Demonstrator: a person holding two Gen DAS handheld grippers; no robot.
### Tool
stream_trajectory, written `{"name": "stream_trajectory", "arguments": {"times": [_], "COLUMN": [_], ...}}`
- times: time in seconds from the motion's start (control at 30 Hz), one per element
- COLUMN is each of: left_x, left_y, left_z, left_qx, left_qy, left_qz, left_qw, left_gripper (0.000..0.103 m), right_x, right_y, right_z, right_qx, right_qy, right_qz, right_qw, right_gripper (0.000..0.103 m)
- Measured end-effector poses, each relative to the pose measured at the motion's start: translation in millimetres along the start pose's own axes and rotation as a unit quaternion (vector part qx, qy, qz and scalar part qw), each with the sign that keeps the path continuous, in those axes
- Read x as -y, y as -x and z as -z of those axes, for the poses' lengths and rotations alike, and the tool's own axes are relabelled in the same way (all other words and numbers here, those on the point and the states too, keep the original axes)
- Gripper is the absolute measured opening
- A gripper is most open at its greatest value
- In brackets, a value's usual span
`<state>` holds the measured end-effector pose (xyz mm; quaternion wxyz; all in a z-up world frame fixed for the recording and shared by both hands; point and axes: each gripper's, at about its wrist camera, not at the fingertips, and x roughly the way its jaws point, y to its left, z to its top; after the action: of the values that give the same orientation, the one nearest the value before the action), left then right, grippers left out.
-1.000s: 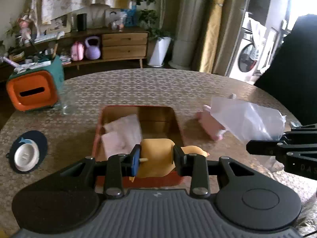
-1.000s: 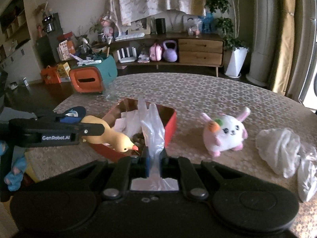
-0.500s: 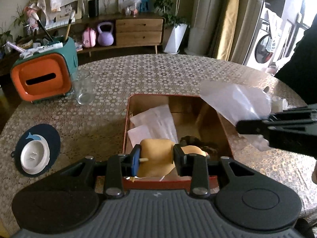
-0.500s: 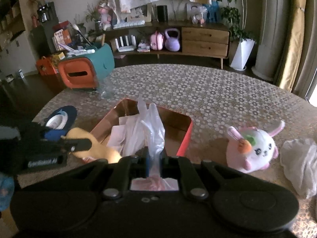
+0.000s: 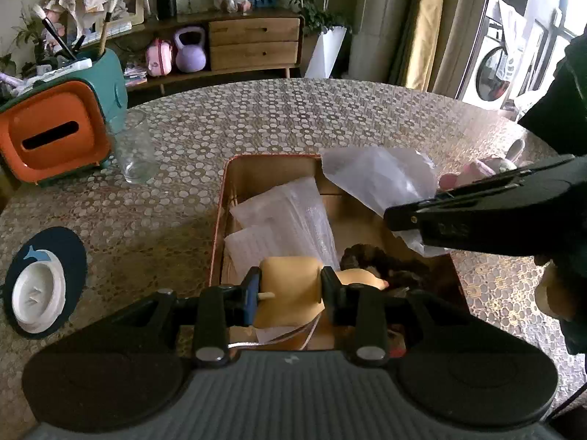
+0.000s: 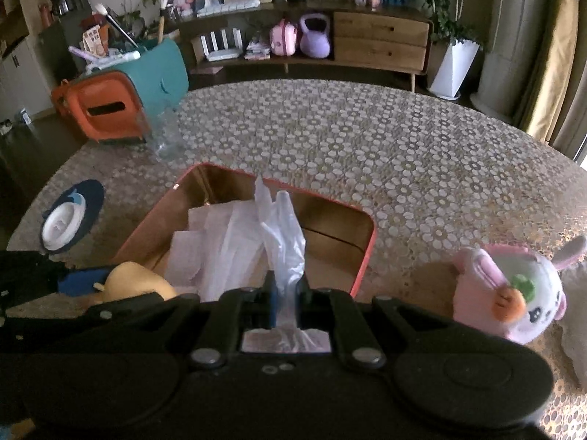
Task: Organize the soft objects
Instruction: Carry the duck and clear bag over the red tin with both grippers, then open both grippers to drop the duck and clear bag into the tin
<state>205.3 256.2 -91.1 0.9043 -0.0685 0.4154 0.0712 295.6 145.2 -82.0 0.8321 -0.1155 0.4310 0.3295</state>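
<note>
- The left tool is clenched on a soft yellow duck toy, pads pressing its squashy body from both sides; the duck hangs over the near end of the orange box.
- The right tool is pinched tight on a thin clear plastic bag, which stands up from the grip in a loose crumple above the box's inside.
- The duck looks light and springy. It dents under the pads, so a hold across the thick middle, as now, seems safest; the beak or tail would likely slip out.
- The bag is close to weightless, limp and slick. Only a gathered fold gives any hold, and it will probably billow or drift once let go.
- Flat clear packets and a dark fuzzy item already lie in the box, leaving free floor mainly toward its far end.
- The box has thin upright walls with rounded corners; either tool could catch the rim on the way in, and the two tools are near each other over it.
- On the surface, a pink and white bunny toy sits to the right of the box, not yet packed.
- A drinking glass and an orange and teal holder stand well apart on the left, with open room beyond the box.
</note>
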Motion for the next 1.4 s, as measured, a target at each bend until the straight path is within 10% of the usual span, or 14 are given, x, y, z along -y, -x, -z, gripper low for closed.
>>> {"name": "stream_trajectory", "arguments": {"times": [0.73,1.4], "left_x": [3.3,3.8], "left_y": [-22.5,2.6], "left_z": [11.1,7.9], "left_qx": [-0.005,0.024], "left_qy": [-0.007,0.018], "left_qz": [-0.014,-0.01], "left_qw": [0.9999,0.9995], "left_gripper": [0.036,0.07], "right_x": [-3.2,3.7], "right_y": [-24.1,9.5], "right_z": [6.0,14.4], "right_qx": [-0.019,0.011], "right_qy": [0.018,0.013], "right_qz": [0.001,-0.013], "right_qw": [1.0,1.0], "right_gripper": [0.02,0.041]}}
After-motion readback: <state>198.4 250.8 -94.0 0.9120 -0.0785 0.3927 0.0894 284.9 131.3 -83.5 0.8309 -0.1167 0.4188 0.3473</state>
